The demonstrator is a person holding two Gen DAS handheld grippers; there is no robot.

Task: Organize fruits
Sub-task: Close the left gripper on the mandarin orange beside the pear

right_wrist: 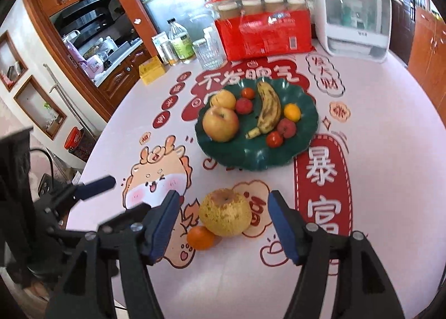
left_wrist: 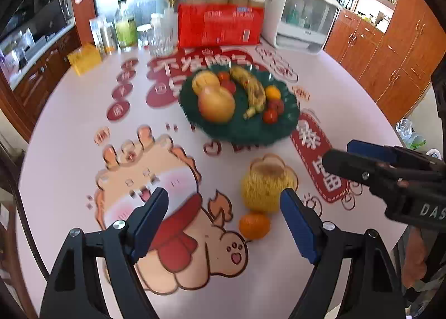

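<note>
Two fruits lie off the green plate (right_wrist: 303, 140) on the worktop (right_wrist: 390, 179): a rough-skinned yellow pear (right_wrist: 225, 213) and a small orange (right_wrist: 200, 237) touching its near left side. Both sit near the front edge of the worktop, between that edge and the plate, which stands toward the middle and already carries an apple (right_wrist: 220, 123), a spotted banana (right_wrist: 267, 111), another yellow fruit, a small orange and several small red fruits.

The right claw (right_wrist: 223, 221) is spread wide and holds nothing. In the right wrist view the pear lies straight ahead, centred between the two blue pads (right_wrist: 163, 224), with clear space on either side; the claw looks to be hovering above the worktop, tilted down toward the fruit. The pear is roundish, stem hollow up, so no long axis governs the grip. The orange sits just left of the claw's centre line, close to the left pad.

The left claw (left_wrist: 224, 221) is also wide open and empty. From its camera the pear (left_wrist: 263, 188) and orange (left_wrist: 254, 225) lie ahead and to the right, just beside its right pad rather than between the pads. The right claw (left_wrist: 338, 156) enters that view from the right edge, level with the pear.

By this alignment the right claw seems better placed for the pear; closing on it may nudge the touching orange.
</note>
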